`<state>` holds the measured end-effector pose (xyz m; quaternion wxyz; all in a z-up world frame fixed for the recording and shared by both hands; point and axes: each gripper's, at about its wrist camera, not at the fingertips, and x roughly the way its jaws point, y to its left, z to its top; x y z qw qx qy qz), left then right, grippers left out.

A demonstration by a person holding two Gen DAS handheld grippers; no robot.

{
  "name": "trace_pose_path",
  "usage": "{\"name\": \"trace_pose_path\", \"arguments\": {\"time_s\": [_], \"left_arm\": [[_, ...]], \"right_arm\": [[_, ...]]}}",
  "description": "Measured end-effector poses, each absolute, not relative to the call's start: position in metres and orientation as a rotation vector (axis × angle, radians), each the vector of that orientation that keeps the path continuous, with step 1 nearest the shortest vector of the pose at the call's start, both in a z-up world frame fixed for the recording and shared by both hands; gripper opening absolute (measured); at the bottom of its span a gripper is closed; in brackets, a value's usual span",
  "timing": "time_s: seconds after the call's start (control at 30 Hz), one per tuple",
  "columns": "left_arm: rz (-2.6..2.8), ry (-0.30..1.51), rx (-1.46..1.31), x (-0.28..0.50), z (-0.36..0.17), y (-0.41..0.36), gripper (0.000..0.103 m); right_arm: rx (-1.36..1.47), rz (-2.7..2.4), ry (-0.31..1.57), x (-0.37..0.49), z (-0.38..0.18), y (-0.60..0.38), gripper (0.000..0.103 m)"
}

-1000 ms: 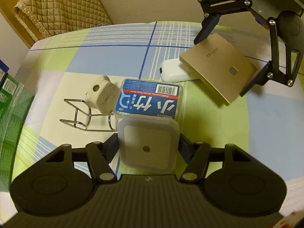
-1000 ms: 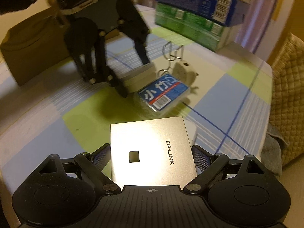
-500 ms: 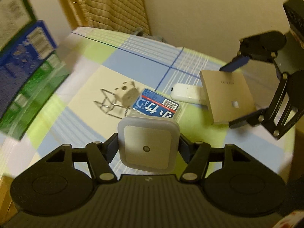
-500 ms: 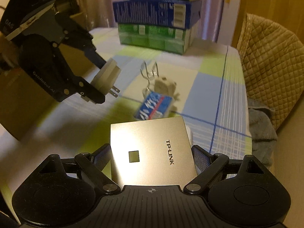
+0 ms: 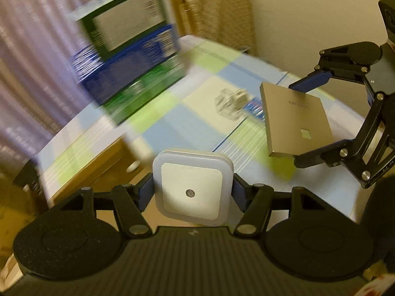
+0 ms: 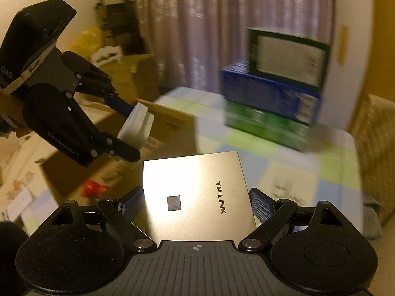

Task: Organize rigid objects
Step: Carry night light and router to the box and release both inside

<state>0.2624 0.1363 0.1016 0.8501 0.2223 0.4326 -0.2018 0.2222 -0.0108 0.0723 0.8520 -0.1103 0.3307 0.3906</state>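
My left gripper (image 5: 192,193) is shut on a white square night light (image 5: 192,187), held in the air past the table's edge. In the right wrist view the night light (image 6: 135,128) shows its plug prongs, held between the left gripper (image 6: 126,128) fingers. My right gripper (image 6: 196,202) is shut on a flat gold TP-LINK box (image 6: 197,194), lifted above the table. In the left wrist view the box (image 5: 296,120) sits in the right gripper (image 5: 300,123) at the right. A white adapter (image 5: 234,100) and a blue-labelled case (image 5: 255,107) lie blurred on the checked tablecloth (image 5: 197,123).
Stacked green and blue cartons (image 6: 274,103) stand at the table's far side, also in the left wrist view (image 5: 130,56). Cardboard boxes (image 6: 138,74) and clutter lie on the floor to the left. A quilted chair back (image 5: 222,12) stands behind the table.
Both grippers have risen and swung left with their loads. The table objects have dropped away to the right and the stacked cartons and floor boxes have come into view.
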Motion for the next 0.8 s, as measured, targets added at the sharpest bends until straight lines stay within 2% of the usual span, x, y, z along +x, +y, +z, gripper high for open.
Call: {"name": "trace_pose_path", "arguments": {"time_s": [0.4,0.8], "left_arm": [[-0.225,1.016,0.416,0.224,0.075,0.259,0.061],[-0.229,1.059,0.375,0.22,0.031,0.287,0.061]], "right_arm": [[-0.314,0.976,0.732,0.211,0.042,0.127,0.087],[-0.421,1.001,0.745,0.224,0.006,0.166,0.087]]}}
